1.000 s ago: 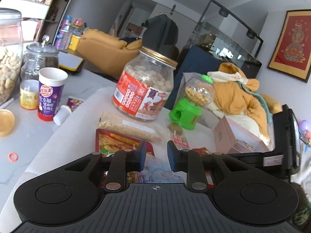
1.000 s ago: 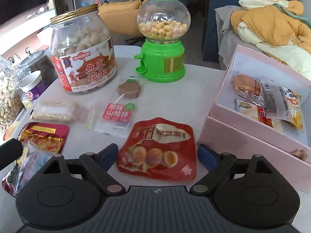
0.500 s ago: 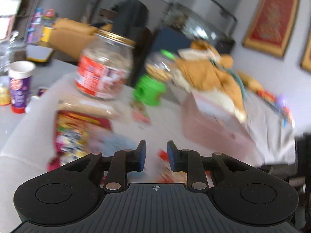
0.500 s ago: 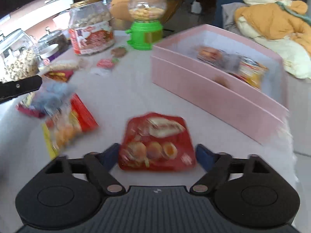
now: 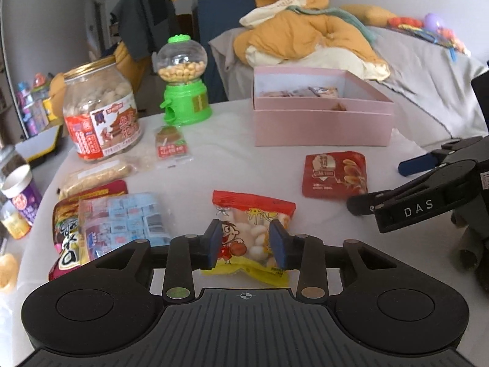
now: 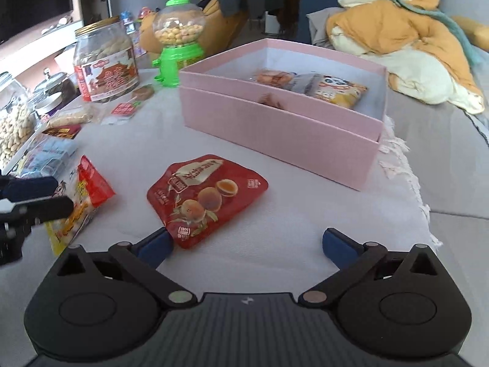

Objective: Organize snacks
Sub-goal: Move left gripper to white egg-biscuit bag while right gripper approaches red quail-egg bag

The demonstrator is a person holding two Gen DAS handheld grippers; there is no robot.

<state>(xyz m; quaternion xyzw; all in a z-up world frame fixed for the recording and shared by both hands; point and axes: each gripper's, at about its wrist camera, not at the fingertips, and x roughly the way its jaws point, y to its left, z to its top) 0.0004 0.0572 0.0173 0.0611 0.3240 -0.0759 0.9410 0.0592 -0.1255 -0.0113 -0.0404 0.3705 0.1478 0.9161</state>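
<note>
My left gripper (image 5: 246, 244) is open, its jaws on either side of a red-and-yellow snack bag (image 5: 253, 232) lying on the white table; I cannot tell if the pads touch it. My right gripper (image 6: 246, 243) is wide open and empty, just short of a red snack pouch (image 6: 206, 195), which also shows in the left wrist view (image 5: 334, 174). The pink box (image 6: 275, 128) holds a few snack packs and stands beyond the pouch; it also shows in the left wrist view (image 5: 321, 116). The right gripper shows at the right edge of the left wrist view (image 5: 428, 183).
A peanut jar (image 5: 102, 113), a green candy dispenser (image 5: 183, 82), a small hawthorn pack (image 5: 171, 146), a blue-white pack (image 5: 122, 220) and more packets lie at the table's left. A purple cup (image 5: 21, 192) stands beyond the left edge. A bed with orange bedding (image 5: 305, 39) lies behind.
Both grippers have pulled back and swung right. The left gripper has opened and now straddles the red-and-yellow bag. The red pouch lies farther ahead of the right gripper.
</note>
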